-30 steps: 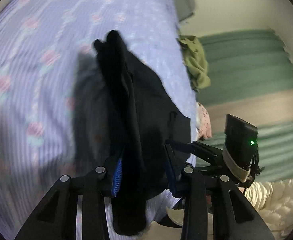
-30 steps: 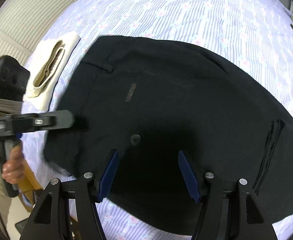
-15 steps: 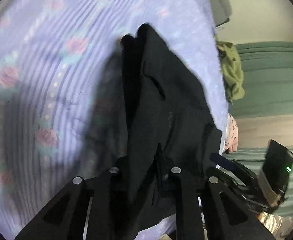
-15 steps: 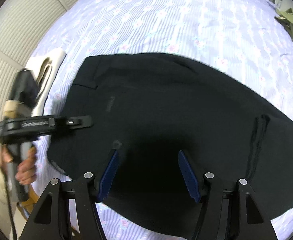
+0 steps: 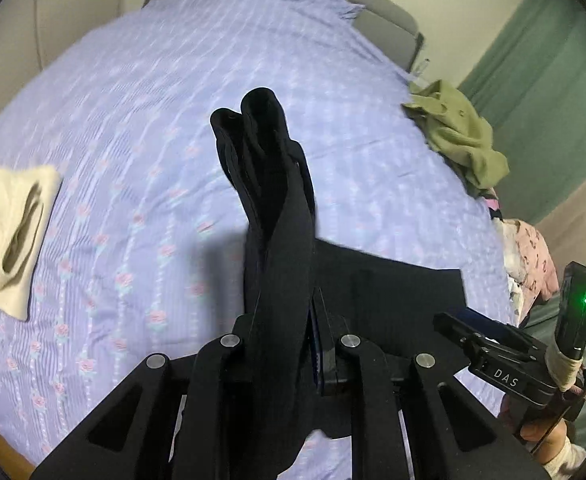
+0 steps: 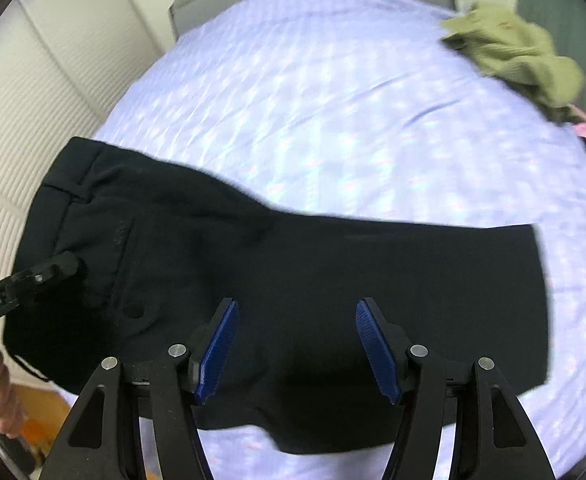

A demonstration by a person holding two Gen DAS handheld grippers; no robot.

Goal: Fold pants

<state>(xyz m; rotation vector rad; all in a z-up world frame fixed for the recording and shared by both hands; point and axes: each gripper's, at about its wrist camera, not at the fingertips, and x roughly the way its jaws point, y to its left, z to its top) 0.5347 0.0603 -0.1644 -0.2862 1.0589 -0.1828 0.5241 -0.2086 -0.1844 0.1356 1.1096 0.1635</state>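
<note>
The left gripper [image 5: 289,344] clamps the black pants [image 6: 293,280] at their waist end, nine o'clock from the open, empty right gripper [image 6: 297,344].

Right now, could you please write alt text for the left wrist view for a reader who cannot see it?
The left gripper is shut on a bunched fold of black pants above a lilac floral bedspread. A cream folded garment lies left, an olive one right.
</note>
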